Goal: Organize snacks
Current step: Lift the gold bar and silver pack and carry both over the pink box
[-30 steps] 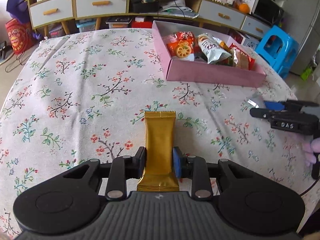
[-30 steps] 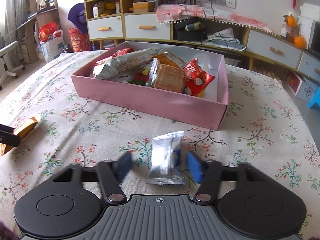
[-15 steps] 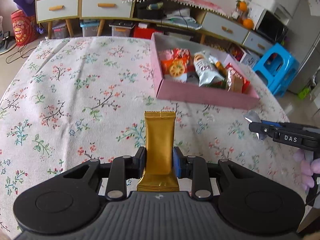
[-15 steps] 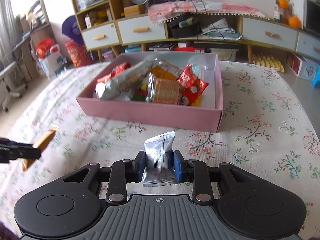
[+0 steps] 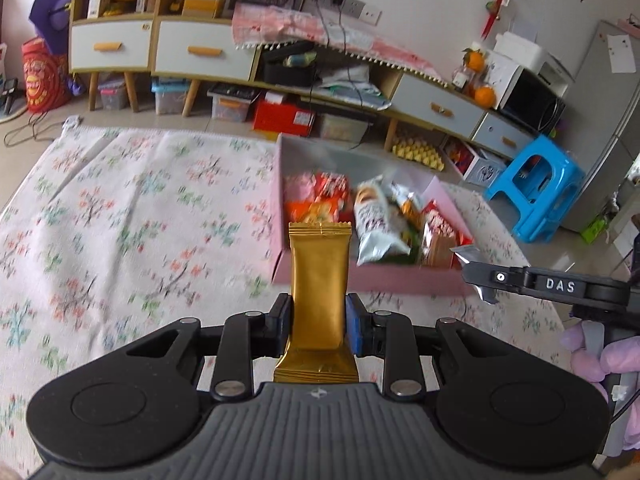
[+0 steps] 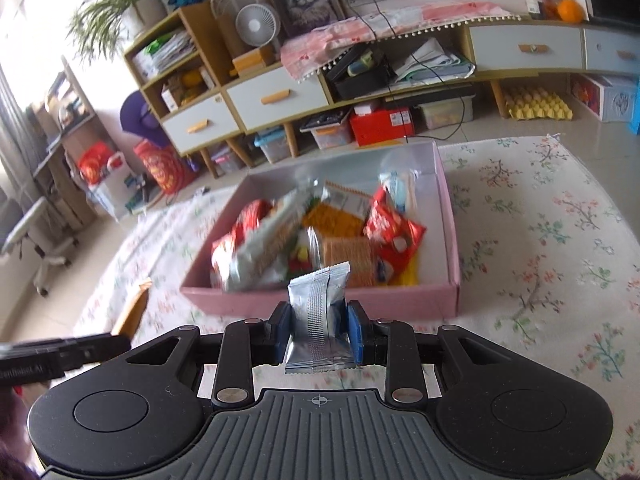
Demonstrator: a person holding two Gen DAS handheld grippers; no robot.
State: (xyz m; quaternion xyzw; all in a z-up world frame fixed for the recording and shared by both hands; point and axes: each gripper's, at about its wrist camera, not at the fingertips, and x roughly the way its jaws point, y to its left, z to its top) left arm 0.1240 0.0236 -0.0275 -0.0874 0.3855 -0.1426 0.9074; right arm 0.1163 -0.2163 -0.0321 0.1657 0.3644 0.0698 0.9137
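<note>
My left gripper [image 5: 319, 322] is shut on a gold snack packet [image 5: 319, 288] and holds it above the floral tablecloth, short of the pink box [image 5: 360, 282]. My right gripper [image 6: 319, 330] is shut on a silver snack packet [image 6: 318, 316], held above the cloth just before the pink box's near wall [image 6: 320, 300]. The box holds several snack packs, red, orange and silver. The right gripper also shows at the right of the left wrist view [image 5: 480, 280]. The gold packet shows at the left of the right wrist view [image 6: 134, 312].
The floral tablecloth [image 5: 120, 240] covers the table around the box. Behind stand low cabinets with drawers [image 5: 192, 52], storage bins on the floor and a blue stool [image 5: 536, 188] at the right.
Both grippers have risen off the cloth with their packets and moved toward the pink box. The right gripper closed on the silver packet during the first half second.
</note>
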